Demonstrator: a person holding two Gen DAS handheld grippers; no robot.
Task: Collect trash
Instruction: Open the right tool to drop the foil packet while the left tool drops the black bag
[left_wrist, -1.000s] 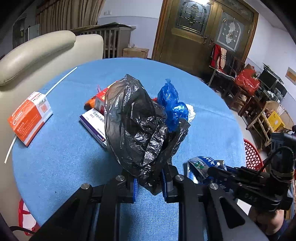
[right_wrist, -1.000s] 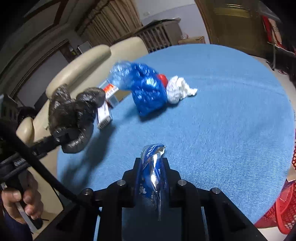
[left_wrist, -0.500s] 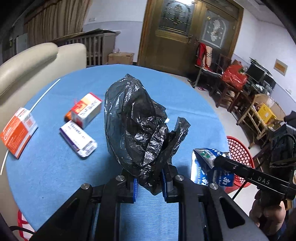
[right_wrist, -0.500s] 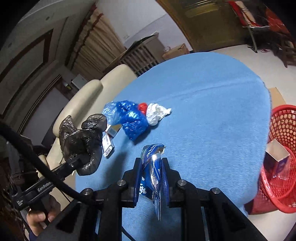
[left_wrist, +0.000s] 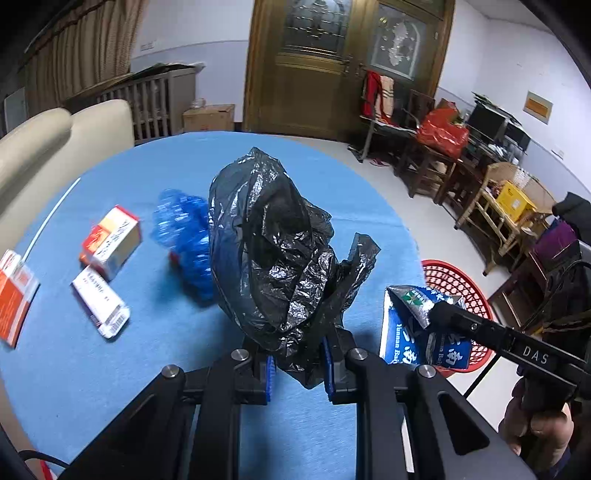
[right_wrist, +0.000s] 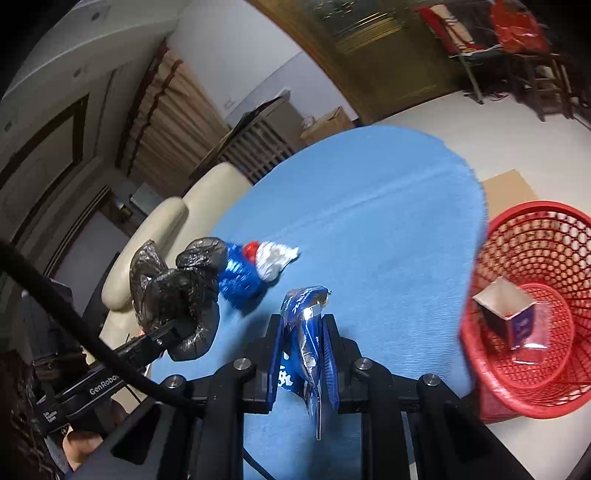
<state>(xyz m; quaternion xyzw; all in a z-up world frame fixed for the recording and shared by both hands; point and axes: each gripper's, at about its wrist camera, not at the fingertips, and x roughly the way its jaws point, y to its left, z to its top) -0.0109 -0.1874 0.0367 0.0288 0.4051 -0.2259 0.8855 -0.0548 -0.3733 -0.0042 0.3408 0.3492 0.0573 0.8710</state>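
Above the blue worktop (left_wrist: 110, 369), the left tool (left_wrist: 297, 363) is clamped on a crumpled black plastic bag (left_wrist: 273, 258) and the right tool (right_wrist: 304, 354) on a blue foil wrapper (right_wrist: 301, 332), beside the red mesh basket (right_wrist: 532, 391) off the worktop's edge.

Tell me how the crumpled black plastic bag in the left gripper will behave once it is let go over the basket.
The black plastic bag looks thin and wrinkled, so probably very light and floppy. Pinched at its base by the left gripper, it stands up bunched, so it may spring open a little. It will likely drift, not drop straight into the red basket.
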